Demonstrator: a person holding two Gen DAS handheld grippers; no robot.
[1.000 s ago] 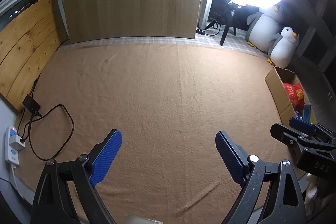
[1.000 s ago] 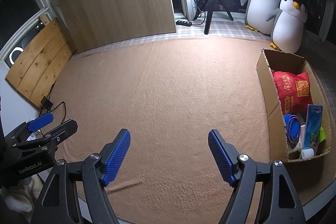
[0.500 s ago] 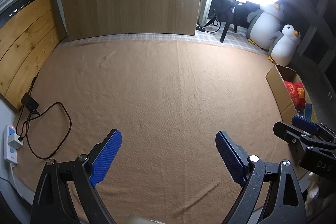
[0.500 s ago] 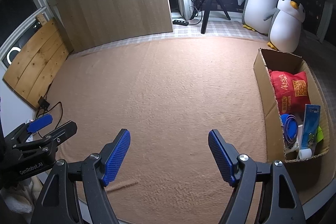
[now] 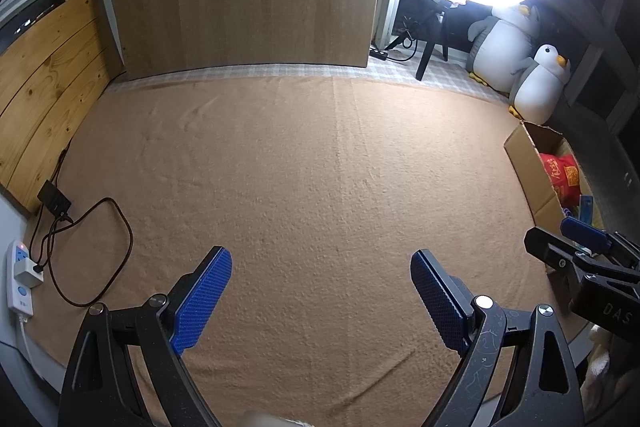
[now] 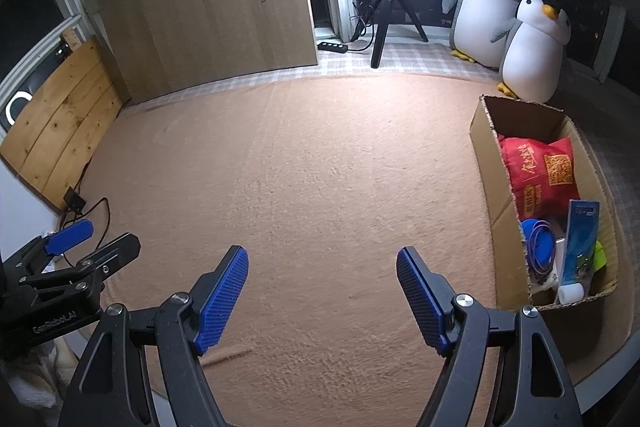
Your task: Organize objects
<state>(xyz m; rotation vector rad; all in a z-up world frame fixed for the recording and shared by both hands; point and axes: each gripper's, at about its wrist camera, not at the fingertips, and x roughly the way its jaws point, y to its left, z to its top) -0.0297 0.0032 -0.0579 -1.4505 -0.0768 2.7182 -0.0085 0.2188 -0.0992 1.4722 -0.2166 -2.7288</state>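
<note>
Take the cardboard box [image 6: 486, 155] as your landmark: to its left you have the tan blanket [image 6: 320, 179] lying bare, so either claw can pass freely over it. The box itself is crowded at its near end with a red bag [image 6: 540, 175], a blue coil [image 6: 538, 243] and a blue packet [image 6: 580, 239]; only its far end has room. Behind it two plush penguins [image 6: 528, 55] and a ring light tripod [image 6: 384, 27] block you, and far left of it a cable [image 5: 116, 247] and power strip [image 5: 18, 275] edge the blanket.

"DAS" on right gripper [image 5: 600, 291]; "GenRobot.AI" on left gripper [image 6: 60, 279].
</note>
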